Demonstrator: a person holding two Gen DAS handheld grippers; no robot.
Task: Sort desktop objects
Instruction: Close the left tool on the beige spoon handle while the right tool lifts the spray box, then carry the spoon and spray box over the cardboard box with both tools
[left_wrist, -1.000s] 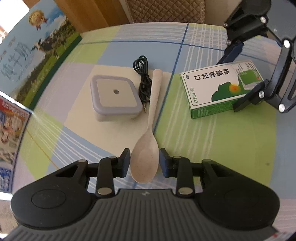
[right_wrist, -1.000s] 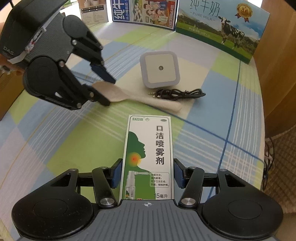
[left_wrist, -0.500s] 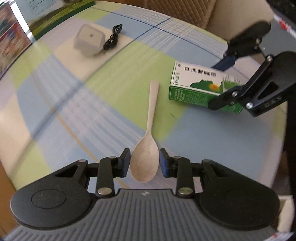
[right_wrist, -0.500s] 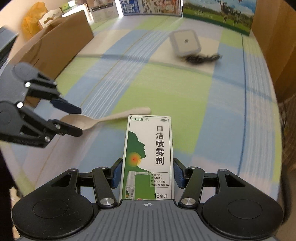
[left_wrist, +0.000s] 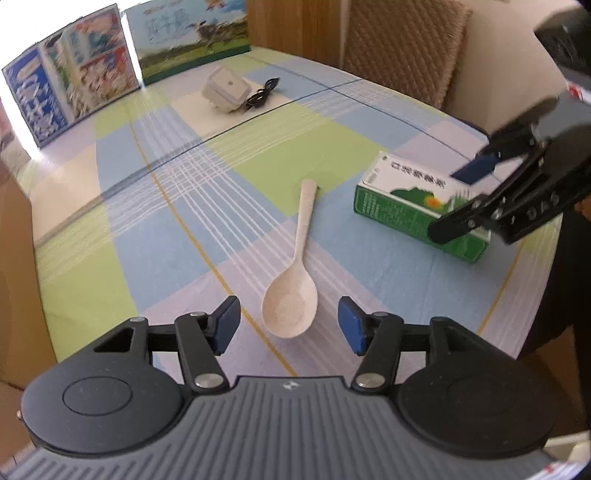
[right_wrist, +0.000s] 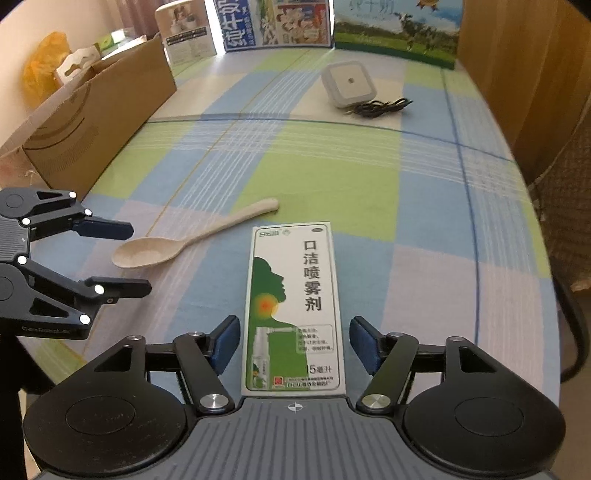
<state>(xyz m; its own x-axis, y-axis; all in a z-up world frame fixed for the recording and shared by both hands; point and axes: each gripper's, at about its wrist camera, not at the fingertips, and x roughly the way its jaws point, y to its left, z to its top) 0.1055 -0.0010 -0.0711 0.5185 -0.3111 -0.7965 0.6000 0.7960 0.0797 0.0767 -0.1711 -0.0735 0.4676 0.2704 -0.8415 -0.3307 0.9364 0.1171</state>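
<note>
Checked tablecloth (right_wrist: 424, 206), spoon (right_wrist: 192, 240), spray box (right_wrist: 295, 306), white square device (right_wrist: 347, 85), black cable (right_wrist: 380, 107), cardboard box (right_wrist: 92, 122)

Soft, even daylight fills both views, bright without harsh glare. In the left wrist view the checked tablecloth (left_wrist: 229, 192) washes out to white at the far left edge, beside the milk posters (left_wrist: 74, 85), which are smeared by motion blur. The spray box (left_wrist: 413, 210) there is blurred too, its print unreadable. Shadows are faint and short, just under the spoon (right_wrist: 177, 243). Fisheye distortion bows the tablecloth's lines strongly toward every edge.
</note>
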